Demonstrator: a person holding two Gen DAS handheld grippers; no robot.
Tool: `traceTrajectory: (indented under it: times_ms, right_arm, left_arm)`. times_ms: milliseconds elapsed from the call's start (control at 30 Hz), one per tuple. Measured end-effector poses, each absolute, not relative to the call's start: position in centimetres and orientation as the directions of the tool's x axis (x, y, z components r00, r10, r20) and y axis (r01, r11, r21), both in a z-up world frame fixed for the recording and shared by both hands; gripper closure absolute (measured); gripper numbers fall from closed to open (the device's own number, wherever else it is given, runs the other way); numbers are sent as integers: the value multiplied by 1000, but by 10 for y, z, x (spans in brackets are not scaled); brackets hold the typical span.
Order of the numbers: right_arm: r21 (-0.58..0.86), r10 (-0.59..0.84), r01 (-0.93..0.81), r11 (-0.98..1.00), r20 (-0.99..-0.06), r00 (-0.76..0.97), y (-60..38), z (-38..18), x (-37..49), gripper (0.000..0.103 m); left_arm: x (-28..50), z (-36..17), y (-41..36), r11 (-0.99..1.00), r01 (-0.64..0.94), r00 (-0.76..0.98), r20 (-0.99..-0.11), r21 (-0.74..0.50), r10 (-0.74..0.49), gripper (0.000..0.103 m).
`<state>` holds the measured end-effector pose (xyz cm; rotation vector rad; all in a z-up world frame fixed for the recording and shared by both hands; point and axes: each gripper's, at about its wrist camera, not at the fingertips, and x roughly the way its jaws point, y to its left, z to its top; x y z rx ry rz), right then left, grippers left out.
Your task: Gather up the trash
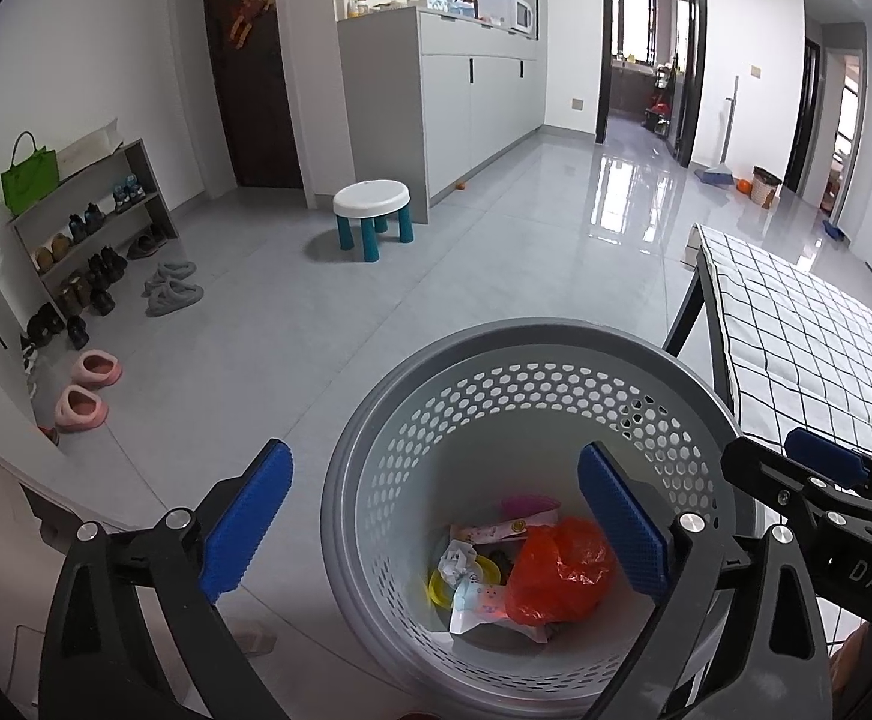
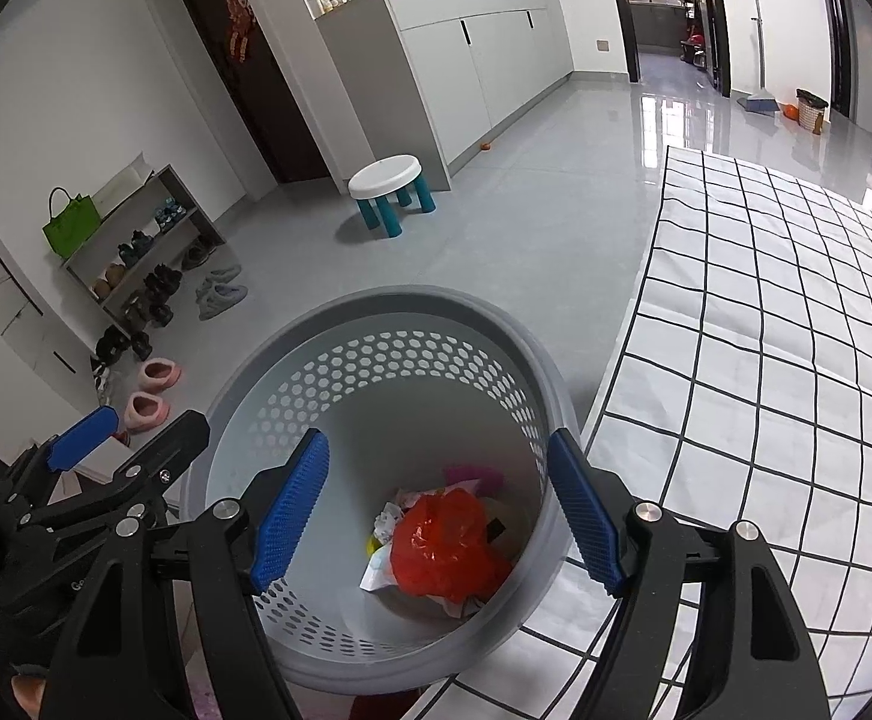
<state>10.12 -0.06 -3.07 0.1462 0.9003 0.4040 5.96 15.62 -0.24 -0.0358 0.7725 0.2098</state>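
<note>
A grey perforated trash basket [image 1: 526, 348] stands on the floor beside the table; it also shows in the right wrist view [image 2: 387, 306]. Inside lie a red plastic bag [image 1: 559, 570] [image 2: 445, 543], white wrappers [image 1: 478, 594], a yellow piece [image 1: 439, 588] and a pink item [image 1: 529, 504]. My left gripper [image 1: 436, 522] is open and empty, above the basket's left rim. My right gripper [image 2: 439, 510] is open and empty, directly over the basket's mouth. Each gripper shows at the edge of the other's view.
A table with a white checked cloth [image 2: 796, 330] stands right of the basket. A white stool with teal legs [image 1: 372, 207], a shoe rack [image 1: 93, 222] with a green bag [image 1: 27, 180], slippers [image 1: 84, 387] and grey cabinets [image 1: 472, 90] lie beyond.
</note>
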Motion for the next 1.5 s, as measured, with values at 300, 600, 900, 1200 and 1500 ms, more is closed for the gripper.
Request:
traceTrajectory:
  times_ms: [300, 600, 900, 1200, 1500]
  right_arm:
    - [290, 398, -276, 916, -733, 552, -3, -31, 102, 31]
    - [289, 397, -275, 917, -734, 551, -4, -32, 102, 31]
    - [288, 395, -275, 918, -734, 552, -4, -33, 102, 31]
    - [289, 397, -276, 917, -733, 552, -5, -34, 101, 31]
    - [287, 395, -276, 918, -734, 552, -6, -35, 100, 31]
  left_arm:
    - [60, -2, 158, 978, -204, 694, -698, 47, 178, 6]
    - [59, -2, 157, 977, -206, 688, -702, 50, 181, 6]
    - [59, -4, 154, 976, -208, 687, -702, 61, 191, 6]
    - [58, -3, 152, 977, -207, 692, -697, 57, 188, 6]
    - [59, -1, 153, 976, -210, 692, -696, 59, 191, 6]
